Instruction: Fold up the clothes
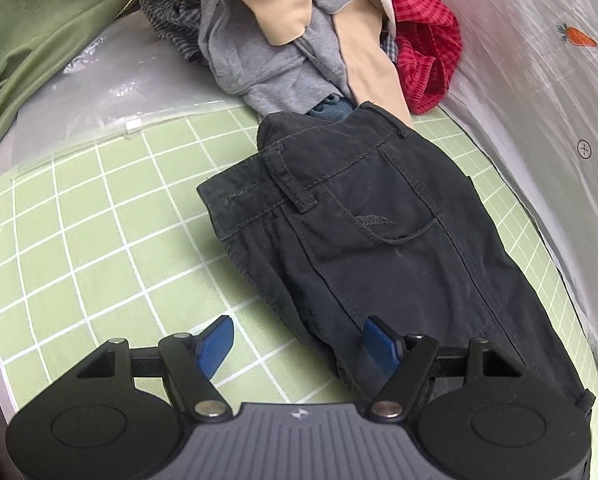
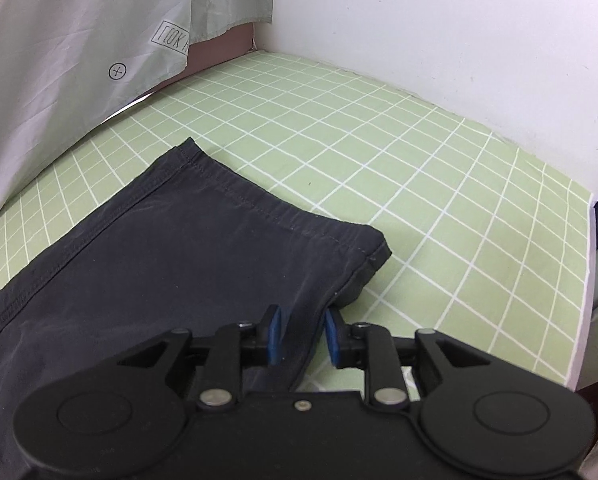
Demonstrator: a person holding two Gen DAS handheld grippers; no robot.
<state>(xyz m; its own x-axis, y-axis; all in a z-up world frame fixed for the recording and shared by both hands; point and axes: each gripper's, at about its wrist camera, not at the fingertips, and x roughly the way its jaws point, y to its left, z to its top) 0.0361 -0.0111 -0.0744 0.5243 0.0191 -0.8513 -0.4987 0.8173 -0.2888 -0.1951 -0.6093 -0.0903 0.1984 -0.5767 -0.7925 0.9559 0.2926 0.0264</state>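
left gripper [image 1: 299,338]: black links, blue pads, ribbed grey body | right gripper [image 2: 303,334]: black body, silver screws

Trousers [image 1: 379,220] lie on the checked mat [image 1: 99,220], a clothes pile [image 1: 299,32] behind their waistband (touching it).

Dark navy trousers [image 1: 383,216] on pale-green white-gridded cloth [image 1: 111,208]; red striped garment [image 1: 423,40].
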